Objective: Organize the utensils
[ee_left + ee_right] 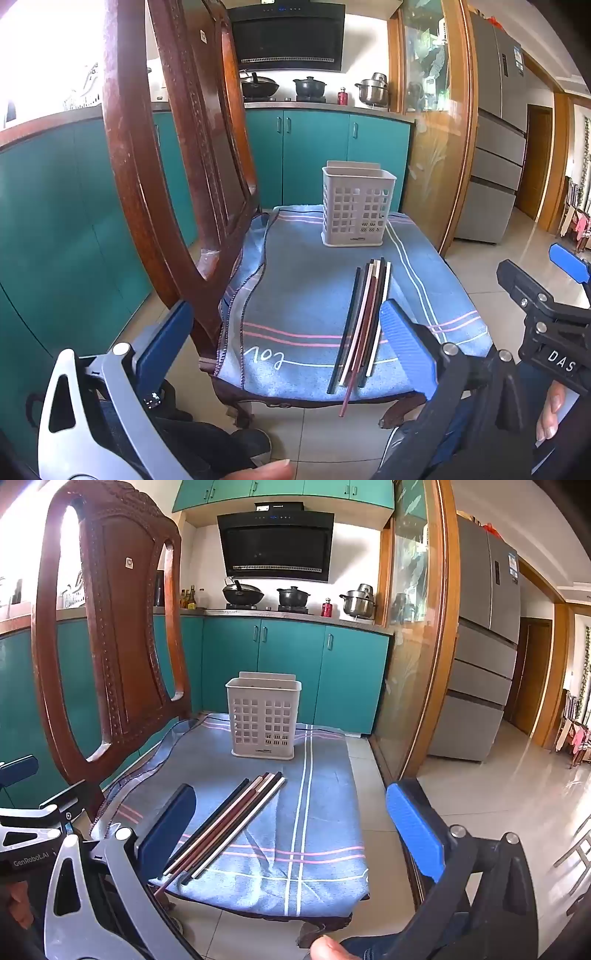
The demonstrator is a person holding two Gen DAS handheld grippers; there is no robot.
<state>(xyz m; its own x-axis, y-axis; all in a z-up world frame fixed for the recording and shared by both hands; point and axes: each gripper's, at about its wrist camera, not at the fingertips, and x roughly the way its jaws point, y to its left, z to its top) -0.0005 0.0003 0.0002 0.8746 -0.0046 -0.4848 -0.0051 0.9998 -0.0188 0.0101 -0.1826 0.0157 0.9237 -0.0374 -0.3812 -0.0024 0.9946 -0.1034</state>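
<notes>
Several chopsticks (364, 325) in black, white, pink and dark red lie side by side on a blue striped towel (303, 295) spread over a wooden chair seat. They also show in the right wrist view (229, 821). A white perforated utensil holder (356, 203) stands upright and empty at the far end of the towel, and shows in the right wrist view (263, 716). My left gripper (284, 347) is open, near the front edge, chopsticks by its right finger. My right gripper (291, 838) is open, chopsticks beside its left finger. Neither holds anything.
The carved wooden chair back (173, 166) rises at the left (110, 627). Teal kitchen cabinets (314, 147) with pots stand behind. A glass door with a wood frame (417, 627) and a fridge (484, 646) are at the right. Tiled floor surrounds the chair.
</notes>
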